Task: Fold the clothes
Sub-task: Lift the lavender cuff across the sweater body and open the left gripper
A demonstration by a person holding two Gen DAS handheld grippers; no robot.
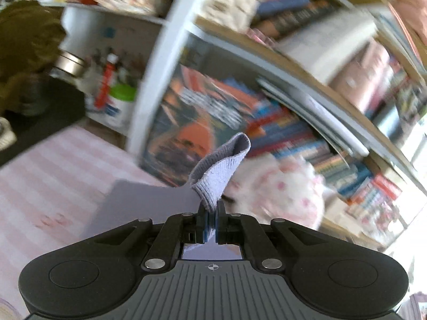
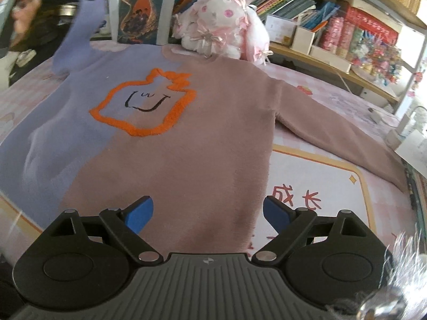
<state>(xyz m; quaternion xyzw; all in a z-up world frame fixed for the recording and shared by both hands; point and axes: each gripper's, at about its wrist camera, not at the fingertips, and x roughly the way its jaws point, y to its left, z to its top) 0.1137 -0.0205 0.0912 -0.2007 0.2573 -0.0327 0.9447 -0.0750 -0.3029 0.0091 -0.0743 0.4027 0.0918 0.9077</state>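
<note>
A sweater, half lilac and half dusty pink, with an orange outline and a drawn face [image 2: 145,102], lies flat on the pink bed cover [image 2: 320,176]. Its pink right sleeve [image 2: 333,130] stretches out to the right. My left gripper [image 1: 211,220] is shut on the ribbed lilac cuff [image 1: 221,168] and holds it lifted above the bed. In the right wrist view that lilac sleeve [image 2: 80,21] rises to the upper left, where a hand [image 2: 20,2] holds the left gripper. My right gripper [image 2: 207,213] is open, hovering over the sweater's lower hem, nothing between its blue pads.
A pink-and-white plush toy [image 2: 221,26] sits at the sweater's collar against a white bookshelf [image 2: 333,58] full of books and boxes. Dark items [image 2: 40,37] lie at the bed's upper left. White boxes and a cable [image 2: 411,138] are at the right edge.
</note>
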